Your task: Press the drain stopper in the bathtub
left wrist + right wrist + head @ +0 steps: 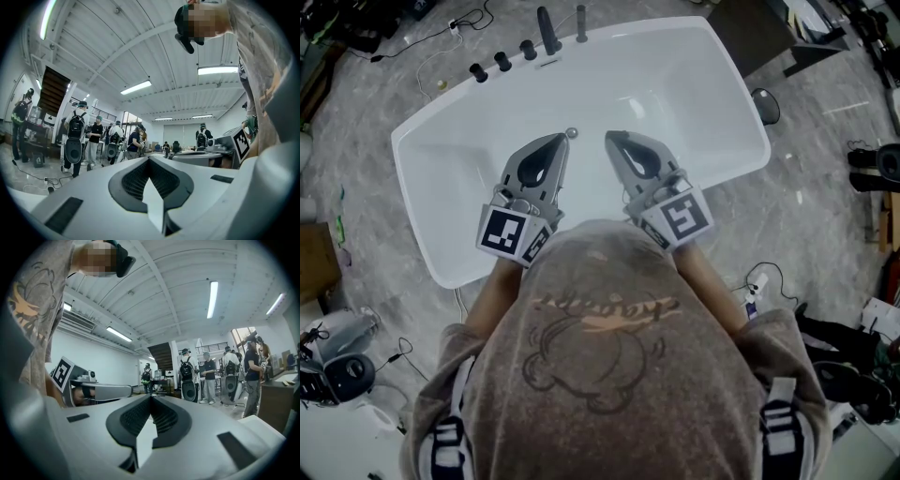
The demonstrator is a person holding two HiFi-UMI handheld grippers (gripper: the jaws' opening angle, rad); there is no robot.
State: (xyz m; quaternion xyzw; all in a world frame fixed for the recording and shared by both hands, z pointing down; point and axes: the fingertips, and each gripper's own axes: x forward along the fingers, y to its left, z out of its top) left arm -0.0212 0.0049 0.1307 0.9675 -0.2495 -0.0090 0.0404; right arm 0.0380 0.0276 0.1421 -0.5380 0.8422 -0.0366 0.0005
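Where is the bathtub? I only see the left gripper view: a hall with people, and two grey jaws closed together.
Observer: The head view shows a white bathtub right below the left gripper.
Operator: Anything to press in it?
Observer: A small round silver drain stopper sits on the tub floor, by that gripper's tip. I cannot tell if they touch.
Operator: Is the other gripper holding anything?
Observer: No. In its own view the right gripper has its jaws together, with nothing between them.
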